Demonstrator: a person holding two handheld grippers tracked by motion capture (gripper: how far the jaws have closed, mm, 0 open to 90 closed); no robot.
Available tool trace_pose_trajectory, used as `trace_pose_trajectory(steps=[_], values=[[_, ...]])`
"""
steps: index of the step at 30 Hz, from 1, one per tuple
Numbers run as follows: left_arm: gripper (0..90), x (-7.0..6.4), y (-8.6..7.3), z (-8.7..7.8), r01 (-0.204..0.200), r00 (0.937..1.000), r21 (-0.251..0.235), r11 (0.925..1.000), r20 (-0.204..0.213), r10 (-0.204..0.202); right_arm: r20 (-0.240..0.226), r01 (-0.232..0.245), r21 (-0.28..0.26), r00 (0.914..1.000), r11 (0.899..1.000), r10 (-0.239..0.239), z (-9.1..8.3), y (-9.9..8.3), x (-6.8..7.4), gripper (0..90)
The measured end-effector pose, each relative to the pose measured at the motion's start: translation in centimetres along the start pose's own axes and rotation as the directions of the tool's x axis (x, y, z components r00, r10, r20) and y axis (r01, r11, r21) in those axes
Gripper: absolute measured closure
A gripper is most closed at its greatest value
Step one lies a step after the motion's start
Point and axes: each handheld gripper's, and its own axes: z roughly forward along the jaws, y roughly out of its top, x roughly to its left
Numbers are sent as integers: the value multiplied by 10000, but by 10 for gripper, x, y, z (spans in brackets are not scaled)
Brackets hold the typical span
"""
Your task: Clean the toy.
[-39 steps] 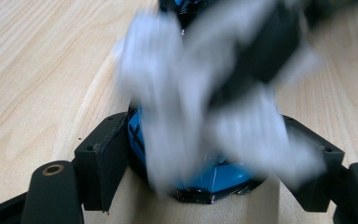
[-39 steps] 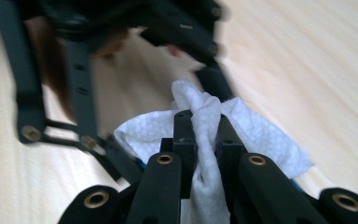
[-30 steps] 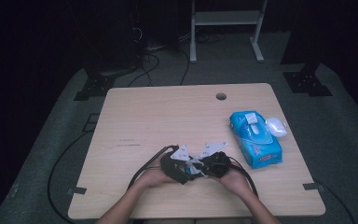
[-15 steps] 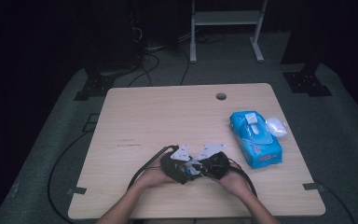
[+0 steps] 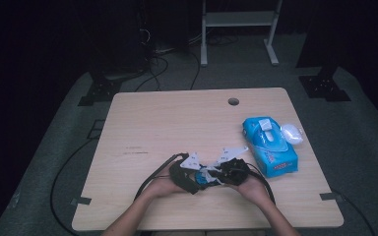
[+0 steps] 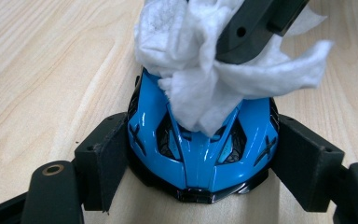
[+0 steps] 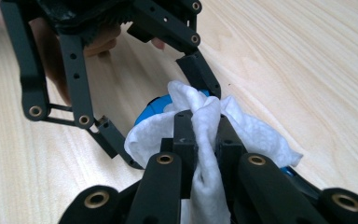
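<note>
Dark floor ringed the wooden table (image 5: 177,123), whose far half lay bare. Near the front edge my left gripper (image 6: 196,163) clamped a blue toy car (image 6: 200,144) by its sides, while my right gripper (image 7: 204,135) pinched a white wipe (image 7: 205,126) against the car's top. Well to the right, a blue wipes pack (image 5: 270,146) sat close to the table's right edge.

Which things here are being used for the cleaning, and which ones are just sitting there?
In use:
- blue toy car, clamped between the left tongs
- white wipe, pinched in the right tongs and pressed on the car

Just lying about:
- blue pack of wipes
- crumpled white wipe beside the pack
</note>
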Motion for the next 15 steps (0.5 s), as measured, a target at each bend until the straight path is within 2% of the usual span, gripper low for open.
trace_pose_trajectory(steps=[2,5,7,9,12,14,15], values=[[242,0,0,0,-9,10000,13,10000,3,9,117,253,131,9996,9996,-255,5,4,5,825],[242,0,0,-1,12,10000,21,10000,16,-12,-185,500,238,9986,9985,-495,18,9,15,825],[242,0,-1,-1,29,10000,-17,10000,24,-29,-197,742,338,9971,9967,-735,22,11,19,825],[242,0,-1,-1,-1,10000,-12,10000,12,1,-183,687,363,9975,9970,-681,19,10,18,825],[242,1,-1,-1,-32,10000,0,10000,38,32,320,569,279,9978,9980,-578,9,7,10,825],[242,1,-1,-1,-34,10000,54,10000,46,34,220,180,107,9996,9998,-183,6,6,2,825],[242,1,-1,-1,-39,10000,51,10000,45,39,204,134,98,9997,9999,-136,8,6,1,825]])
